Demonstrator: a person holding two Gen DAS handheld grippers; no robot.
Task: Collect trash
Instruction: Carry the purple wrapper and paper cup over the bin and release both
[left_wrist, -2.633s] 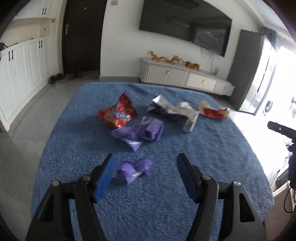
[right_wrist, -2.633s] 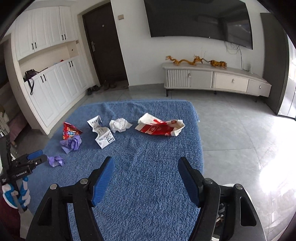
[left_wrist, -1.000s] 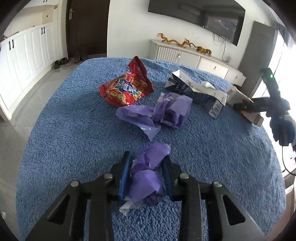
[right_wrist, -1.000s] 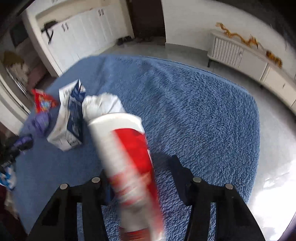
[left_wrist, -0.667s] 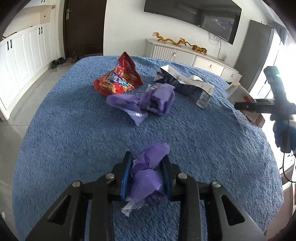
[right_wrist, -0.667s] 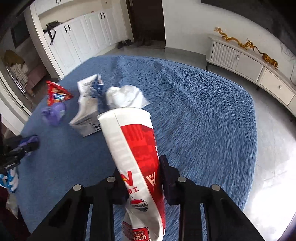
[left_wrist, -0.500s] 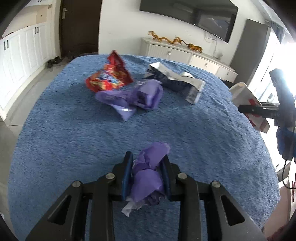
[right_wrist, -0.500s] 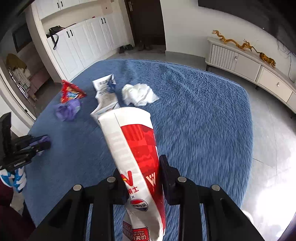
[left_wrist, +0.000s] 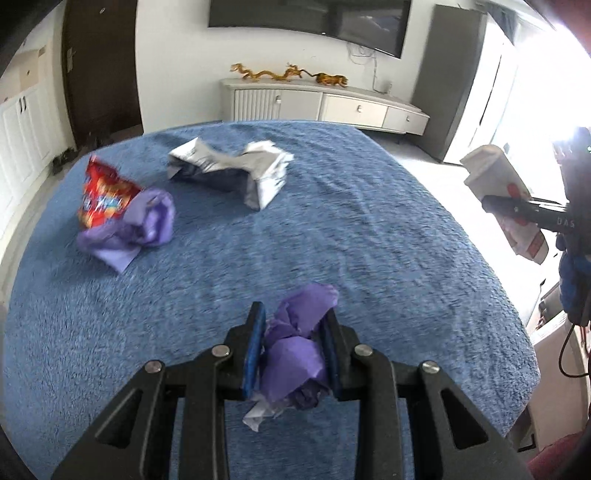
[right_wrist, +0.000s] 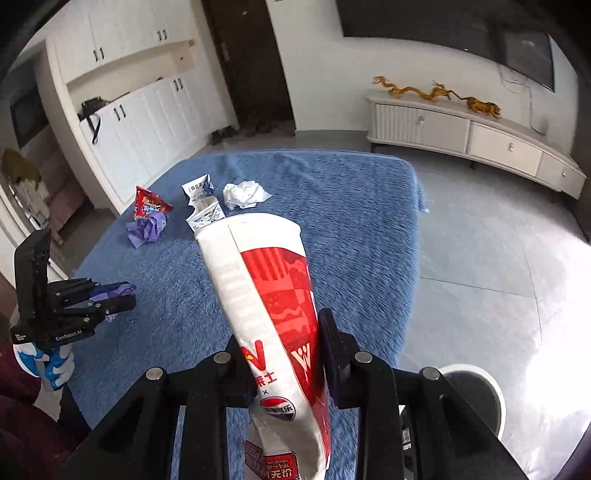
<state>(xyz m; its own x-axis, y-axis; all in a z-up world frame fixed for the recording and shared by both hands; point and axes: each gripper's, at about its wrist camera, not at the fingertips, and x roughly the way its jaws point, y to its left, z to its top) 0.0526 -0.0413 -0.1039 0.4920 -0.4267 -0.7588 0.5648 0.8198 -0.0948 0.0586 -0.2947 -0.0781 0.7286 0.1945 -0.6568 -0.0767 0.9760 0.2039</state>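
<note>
Your left claw (left_wrist: 291, 345) points down and forward, its blue pads pinched tight on a crumpled purple wad (left_wrist: 297, 354). Your right claw (right_wrist: 284, 363) has just been closing and now clamps a red and white paper cup (right_wrist: 273, 314), flattening its lower end. A blue and white glove (right_wrist: 51, 365) covers your left hand.

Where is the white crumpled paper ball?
In the right wrist view, the white crumpled paper ball lies on the blue rug, toward its far end, just right of the flattened white carton and beyond the red-and-white paper cup.
</note>
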